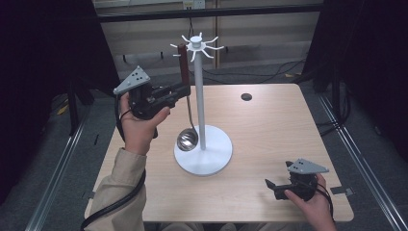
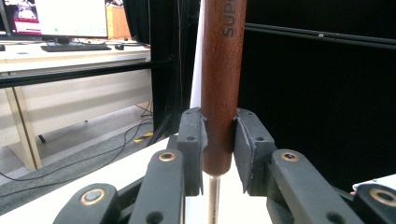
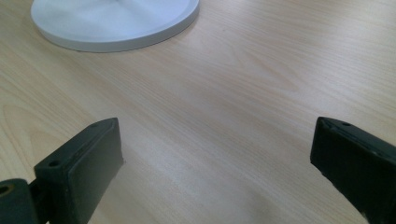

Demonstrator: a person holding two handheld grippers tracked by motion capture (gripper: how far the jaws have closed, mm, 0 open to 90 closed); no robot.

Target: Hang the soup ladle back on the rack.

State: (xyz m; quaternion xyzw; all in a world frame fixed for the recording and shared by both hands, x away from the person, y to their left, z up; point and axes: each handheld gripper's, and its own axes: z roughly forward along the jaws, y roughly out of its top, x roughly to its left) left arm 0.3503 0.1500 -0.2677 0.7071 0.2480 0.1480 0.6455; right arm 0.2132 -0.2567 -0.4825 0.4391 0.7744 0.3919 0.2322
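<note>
- High view: left gripper (image 1: 184, 89) was seen raised beside the white stand (image 1: 202, 96), jaws pinched on the ladle's (image 1: 185, 103) brown wooden handle.
- Ladle was hung upright just beside the stand's pole; handle top was up by the hooks at the stand's head, steel bowl low, just above the round base, on its left.
- Left gripper view: handle (image 2: 222, 84) was clamped between both pads, thin metal shaft seen below them.
- Whether handle top was on a hook couldn't be told.
- Right gripper (image 1: 271, 185) was rested on the table (image 1: 269, 125), near-right corner, well apart from stand.
- Right gripper view: jaws were spread wide, w/ bare wood between; base rim (image 3: 116, 28) seen at top.
</note>
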